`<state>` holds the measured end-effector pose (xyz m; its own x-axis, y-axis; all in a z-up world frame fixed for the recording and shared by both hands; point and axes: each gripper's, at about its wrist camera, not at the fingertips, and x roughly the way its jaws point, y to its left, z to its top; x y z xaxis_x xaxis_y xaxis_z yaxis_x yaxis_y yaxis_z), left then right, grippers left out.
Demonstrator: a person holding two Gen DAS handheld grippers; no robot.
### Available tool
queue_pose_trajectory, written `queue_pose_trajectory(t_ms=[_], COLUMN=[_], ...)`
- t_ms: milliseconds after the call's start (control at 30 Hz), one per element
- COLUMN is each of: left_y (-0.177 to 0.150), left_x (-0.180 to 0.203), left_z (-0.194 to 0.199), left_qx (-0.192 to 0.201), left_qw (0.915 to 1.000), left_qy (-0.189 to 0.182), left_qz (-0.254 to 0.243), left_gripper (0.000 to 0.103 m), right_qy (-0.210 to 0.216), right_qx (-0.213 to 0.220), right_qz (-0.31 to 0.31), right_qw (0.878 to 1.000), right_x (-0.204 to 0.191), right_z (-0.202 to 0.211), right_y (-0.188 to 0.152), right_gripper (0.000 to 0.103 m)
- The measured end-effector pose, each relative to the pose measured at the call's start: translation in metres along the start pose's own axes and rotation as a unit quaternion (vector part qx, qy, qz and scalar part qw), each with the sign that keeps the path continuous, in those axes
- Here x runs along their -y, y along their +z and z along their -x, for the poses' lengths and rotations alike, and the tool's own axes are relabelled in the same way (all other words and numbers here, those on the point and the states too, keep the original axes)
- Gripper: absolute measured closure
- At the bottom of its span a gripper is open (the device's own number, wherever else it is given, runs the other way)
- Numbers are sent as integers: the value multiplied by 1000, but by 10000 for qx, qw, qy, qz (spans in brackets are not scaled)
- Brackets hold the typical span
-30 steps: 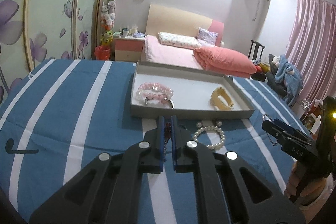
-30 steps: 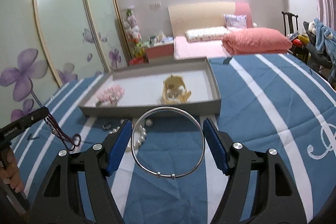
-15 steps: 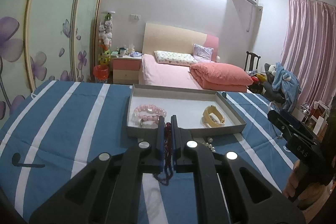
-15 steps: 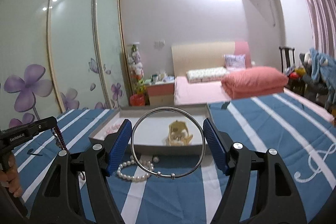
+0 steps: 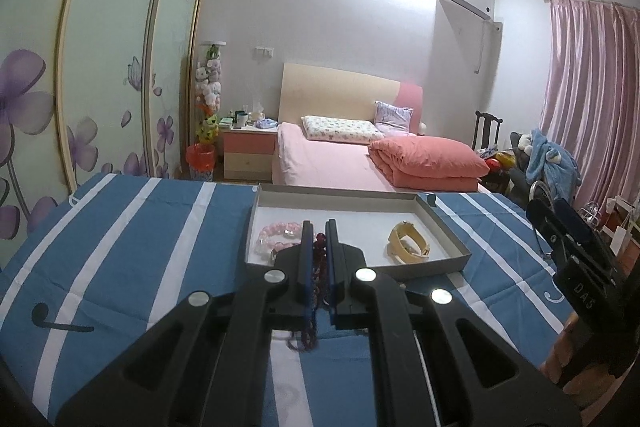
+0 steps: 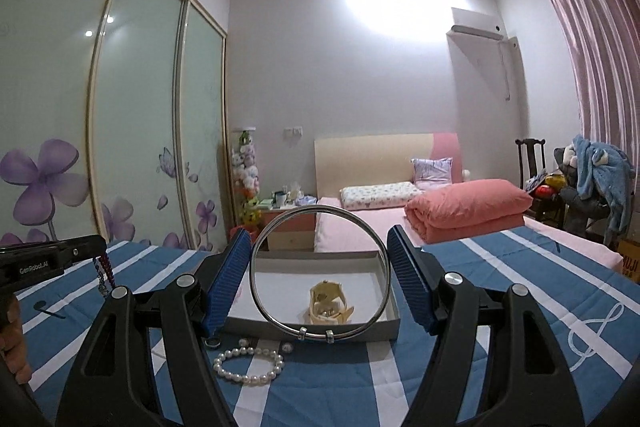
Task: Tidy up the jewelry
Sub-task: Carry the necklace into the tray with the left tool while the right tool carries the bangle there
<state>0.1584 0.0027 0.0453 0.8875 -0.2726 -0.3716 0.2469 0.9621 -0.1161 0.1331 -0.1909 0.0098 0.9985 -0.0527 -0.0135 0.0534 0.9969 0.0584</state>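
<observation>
My left gripper (image 5: 316, 227) is shut on a dark red bead string (image 5: 319, 251), whose tail hangs below the fingers; it also shows at the left edge of the right wrist view, left gripper (image 6: 52, 259) with the bead string (image 6: 105, 269) dangling. My right gripper (image 6: 318, 239) is shut on a silver bangle (image 6: 316, 335), held upright between the blue pads. Beyond both lies a shallow grey tray (image 5: 444, 227) holding a pink bead bracelet (image 5: 276, 233) and a cream bracelet (image 5: 408, 247). A pearl bracelet (image 6: 248, 367) lies on the cloth in front of the tray (image 6: 394, 323).
The blue-and-white striped cloth (image 5: 140, 247) covers the work surface. A small ring (image 6: 214, 342) and a pearl stud (image 6: 287, 347) lie by the tray's near wall. A bed with a pink quilt (image 6: 464, 203) stands behind; wardrobe doors (image 6: 132, 127) line the left.
Both grippers have risen and tipped upward, so the tray sits lower in each view. The bead string has lifted off the cloth. Both grips are unchanged.
</observation>
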Motion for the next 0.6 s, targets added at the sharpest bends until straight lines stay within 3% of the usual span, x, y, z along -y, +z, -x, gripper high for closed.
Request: queue_pose_trajectory(t_ms=[600], left_y=[4], left_x=[3], left_z=[4], left_qx=[193], left_qw=[9998], left_qy=[68], left_qz=[-12], left_gripper=[96], right_qy=[-112], right_qx=[344], right_qz=[6], right_qw=[9993], right_x=[-5], right_z=[2], right_y=[3], right_gripper=[33])
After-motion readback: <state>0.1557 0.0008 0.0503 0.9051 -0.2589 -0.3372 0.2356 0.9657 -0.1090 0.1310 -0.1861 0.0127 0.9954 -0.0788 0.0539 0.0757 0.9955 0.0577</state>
